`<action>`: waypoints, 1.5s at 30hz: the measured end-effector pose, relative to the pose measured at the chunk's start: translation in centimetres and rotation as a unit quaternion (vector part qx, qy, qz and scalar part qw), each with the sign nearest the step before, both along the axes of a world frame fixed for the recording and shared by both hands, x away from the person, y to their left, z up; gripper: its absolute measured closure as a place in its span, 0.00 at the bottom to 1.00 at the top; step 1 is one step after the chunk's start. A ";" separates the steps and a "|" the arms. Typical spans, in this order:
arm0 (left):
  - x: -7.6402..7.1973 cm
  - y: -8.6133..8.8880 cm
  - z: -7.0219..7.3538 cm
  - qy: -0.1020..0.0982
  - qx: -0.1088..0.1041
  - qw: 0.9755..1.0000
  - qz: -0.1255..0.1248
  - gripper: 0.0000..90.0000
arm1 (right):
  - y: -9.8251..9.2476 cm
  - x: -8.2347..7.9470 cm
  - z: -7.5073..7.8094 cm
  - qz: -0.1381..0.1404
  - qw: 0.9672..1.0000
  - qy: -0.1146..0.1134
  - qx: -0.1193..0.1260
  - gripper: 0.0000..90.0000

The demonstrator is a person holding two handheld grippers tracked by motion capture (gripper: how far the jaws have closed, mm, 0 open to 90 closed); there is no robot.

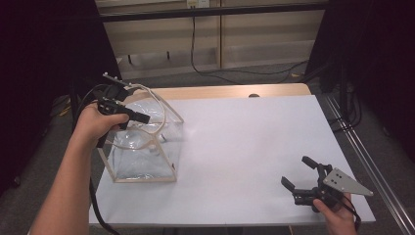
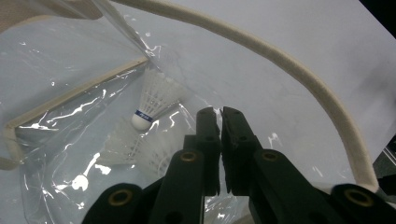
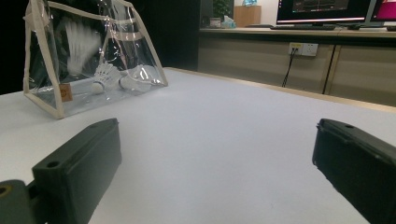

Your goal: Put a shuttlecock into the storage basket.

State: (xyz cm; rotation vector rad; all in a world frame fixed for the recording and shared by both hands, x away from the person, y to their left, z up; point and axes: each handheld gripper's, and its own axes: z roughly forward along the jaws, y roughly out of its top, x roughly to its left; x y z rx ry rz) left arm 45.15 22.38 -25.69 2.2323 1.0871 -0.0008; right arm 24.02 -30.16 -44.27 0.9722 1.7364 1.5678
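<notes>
The white rectangular surface (image 1: 244, 147) lies mostly bare. Its far edge meets a strip of pale wood, its right edge runs beside a metal rail on the floor, and its near edge sits close to the person. Wide open room stretches across the middle and right of the surface, between the two hands.

At the far left corner of the surface stands a clear plastic tote bag with cream fabric trim and rope handles (image 1: 144, 147); its left side sits close to the surface's left edge. Inside it lie white feathered shuttlecocks (image 2: 152, 100). In the left gripper view one shuttlecock rests with its cork base toward the camera, a blue band around it, and more feathers show beneath it through the creased plastic. From the right gripper view the bag (image 3: 88, 60) stands upright, well apart from that gripper, with at least two shuttlecocks on its floor.

The left gripper (image 1: 139, 116) hangs over the open mouth of the bag, pointing in and down. Its black jaws are closed together with only a thin slit between them and nothing clamped there; a cream handle (image 2: 299, 70) arcs just beside it.

The right gripper (image 1: 304, 172) rests low at the near right corner of the surface, its jaws spread wide and empty, with bare surface between them.
</notes>
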 end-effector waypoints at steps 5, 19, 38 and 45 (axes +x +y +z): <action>0.0 0.1 -0.1 -0.002 -0.006 1.000 -0.002 0.94 | 0.0 0.0 0.0 -0.001 1.000 -0.001 0.000 0.01; -0.9 0.2 0.6 -0.012 -0.050 0.999 0.005 0.64 | 0.0 -0.1 0.1 -0.002 1.000 -0.002 0.001 0.01; -3.8 0.2 2.0 -0.045 -0.088 0.994 -0.043 0.31 | -0.1 -0.2 0.0 -0.002 1.000 -0.001 -0.001 0.01; -4.4 0.1 1.7 -0.050 -0.102 0.992 -0.053 0.27 | -0.1 -0.2 0.1 -0.003 1.000 0.000 -0.001 0.01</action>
